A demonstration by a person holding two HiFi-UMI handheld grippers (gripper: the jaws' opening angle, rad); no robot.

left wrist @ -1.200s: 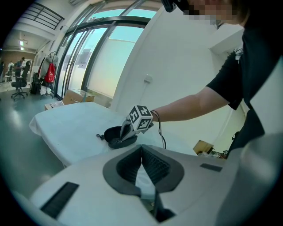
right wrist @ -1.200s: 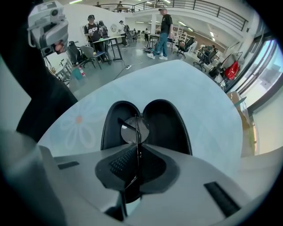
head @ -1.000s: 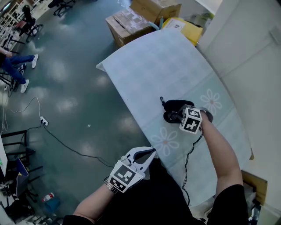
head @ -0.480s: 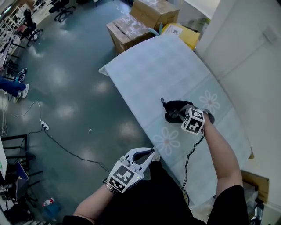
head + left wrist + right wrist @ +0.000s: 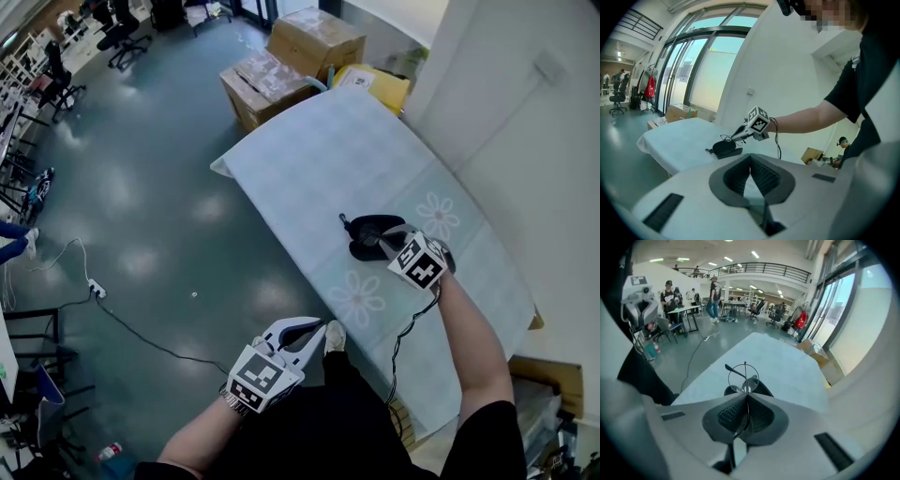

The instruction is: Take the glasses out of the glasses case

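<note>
The right hand-held gripper (image 5: 746, 394) has its jaws pressed together on the glasses (image 5: 744, 377), pinching the thin frame edge-on. One round lens stands upright just past the fingertips and faces the right gripper view. A dark temple arm sticks out from it up and to the left, so the long axis runs crosswise to the jaws. The frame is fine dark wire and the lens is clear. The glasses are just above the open glasses case (image 5: 368, 234); I cannot tell whether they touch it. The case is a black oval clamshell lying open on the table (image 5: 328, 150), near the edge on the person's side. What else it holds cannot be made out. A pale cloth with printed daisies covers the table. The left hand-held gripper (image 5: 319, 327) is held low beside the person's body, off the table and well apart from the case. Its jaw tips meet with nothing between them. Cardboard boxes (image 5: 281, 56) stand on the floor beyond the table's far end.
</note>
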